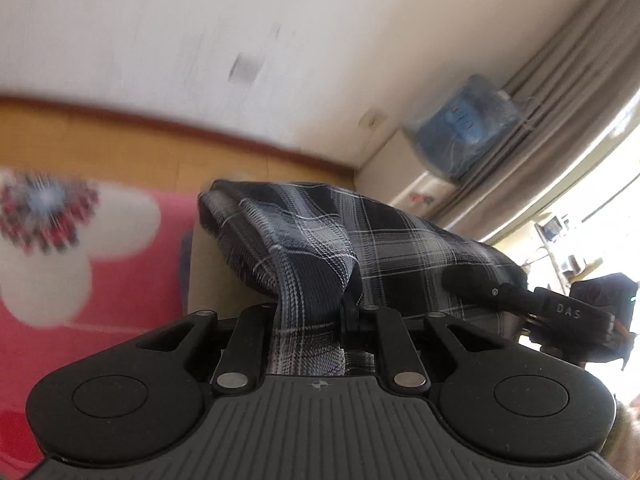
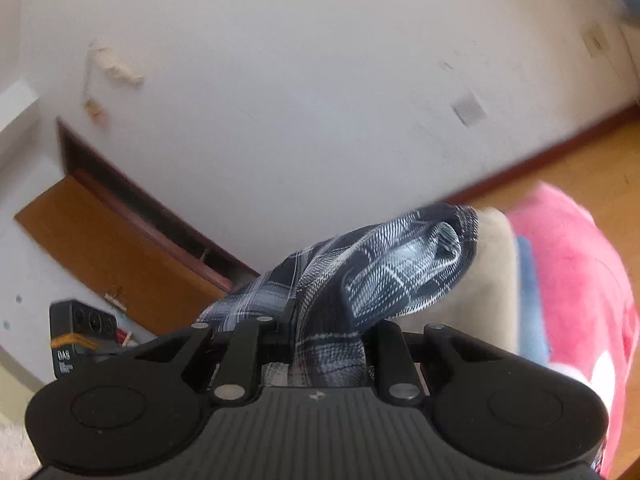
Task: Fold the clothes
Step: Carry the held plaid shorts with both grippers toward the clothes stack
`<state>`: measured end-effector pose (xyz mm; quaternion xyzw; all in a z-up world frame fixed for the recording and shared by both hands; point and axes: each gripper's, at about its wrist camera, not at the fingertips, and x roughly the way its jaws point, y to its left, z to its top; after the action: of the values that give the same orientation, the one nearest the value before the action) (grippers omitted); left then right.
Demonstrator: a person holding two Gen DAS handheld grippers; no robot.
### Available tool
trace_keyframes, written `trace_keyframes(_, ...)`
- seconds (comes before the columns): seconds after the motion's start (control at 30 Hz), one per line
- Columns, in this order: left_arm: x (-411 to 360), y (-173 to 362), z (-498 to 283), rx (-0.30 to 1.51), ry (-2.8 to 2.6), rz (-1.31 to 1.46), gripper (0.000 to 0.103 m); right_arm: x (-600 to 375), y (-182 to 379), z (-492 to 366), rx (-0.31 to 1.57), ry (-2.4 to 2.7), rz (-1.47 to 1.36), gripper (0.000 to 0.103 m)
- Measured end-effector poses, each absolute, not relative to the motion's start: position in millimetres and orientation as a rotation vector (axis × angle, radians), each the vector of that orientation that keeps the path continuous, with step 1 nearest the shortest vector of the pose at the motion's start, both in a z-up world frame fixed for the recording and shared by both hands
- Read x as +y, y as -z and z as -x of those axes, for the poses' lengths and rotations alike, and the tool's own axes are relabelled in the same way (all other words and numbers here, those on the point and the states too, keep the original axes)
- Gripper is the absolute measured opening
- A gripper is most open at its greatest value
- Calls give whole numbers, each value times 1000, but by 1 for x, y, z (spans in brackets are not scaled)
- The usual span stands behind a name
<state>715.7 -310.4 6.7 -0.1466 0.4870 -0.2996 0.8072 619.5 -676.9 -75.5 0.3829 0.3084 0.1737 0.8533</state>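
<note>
both grippers pinch the plaid shirt (image 1: 400,248) above the pink blanket (image 1: 120,280).

My left gripper (image 1: 316,320) is matte black: a ribbed grey-black plate fills the bottom of the frame, stamped at its top centre with a small cross-in-circle mark. On either side of it sits a broad rounded lobe with a shallow circular disc. Two straight link bars rise from silver rivets, and outer arms with triangular cut-outs end in smaller silver screws. My right gripper (image 2: 320,332) has the same build, ribs, discs and rivets. At the right edge of the left view its black body carries "DAS" in pale letters, with an orange trim.
</note>
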Motion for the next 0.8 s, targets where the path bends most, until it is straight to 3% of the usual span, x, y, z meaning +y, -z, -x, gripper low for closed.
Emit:
trace_keyframes(0.13,-300,20,-738,1143,609,430,26,-696,107,-634,734,-307,-902,26)
trace_keyframes(0.3,-292,20,-748,1154,596,474,45,-712,114,-637,762,-306,-988,55)
trace_keyframes(0.4,-280,22,-759,1161,575,568,47,-723,119,-642,747,-307,-1098,64)
trace_keyframes(0.53,-280,28,-771,1172,547,615,47,-741,152,-649,732,-269,-1409,66)
trace_keyframes(0.6,-283,31,-773,1174,513,622,44,-751,178,-649,730,-211,-1643,66)
trace_keyframes(0.67,-286,31,-773,1160,479,628,34,-750,187,-646,681,-171,-1742,61)
trace_keyframes(0.73,-288,27,-769,1128,459,605,18,-745,178,-646,668,-141,-1646,48)
trace_keyframes(0.77,-289,24,-765,1108,462,584,16,-740,168,-647,678,-126,-1555,33)
trace_keyframes(0.8,-289,18,-760,1083,470,564,14,-734,158,-647,686,-113,-1465,24)
